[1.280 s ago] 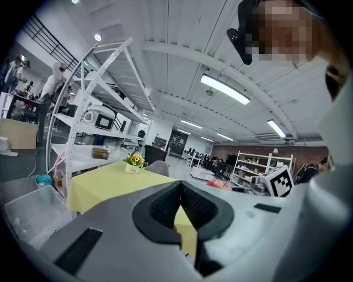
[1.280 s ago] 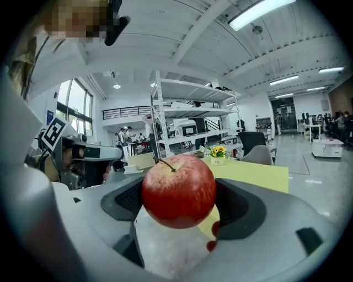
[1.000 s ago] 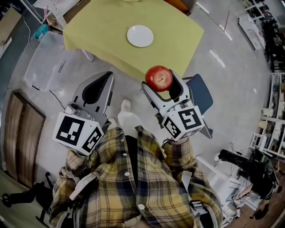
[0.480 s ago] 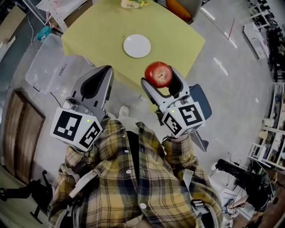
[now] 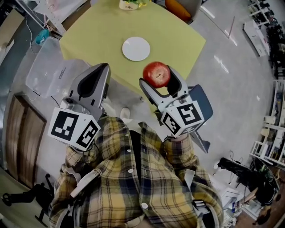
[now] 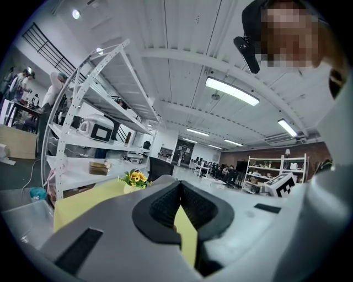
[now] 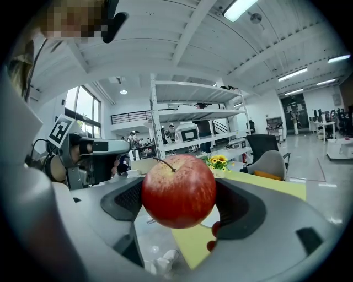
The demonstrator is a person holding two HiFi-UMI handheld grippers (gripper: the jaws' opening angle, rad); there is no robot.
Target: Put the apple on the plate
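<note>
A red apple (image 5: 156,74) (image 7: 179,191) sits between the jaws of my right gripper (image 5: 157,78) (image 7: 180,202), which is shut on it, stem up. The apple hangs in the air short of the near corner of the yellow table (image 5: 173,35). On that table lies a white plate (image 5: 136,48), empty, ahead and slightly left of the apple. My left gripper (image 5: 103,70) (image 6: 179,186) is held level with the right one. Its jaws are shut with the tips meeting, and nothing is between them.
A vase of yellow flowers (image 5: 131,3) (image 6: 135,177) stands at the table's far edge, with an orange chair (image 5: 179,6) behind it. A clear plastic box (image 5: 48,71) lies on the floor at left. A blue chair seat (image 5: 201,95) is beside my right gripper.
The table and plate have come closer in the head view. Both grippers have advanced a little toward the table, the apple still held.
</note>
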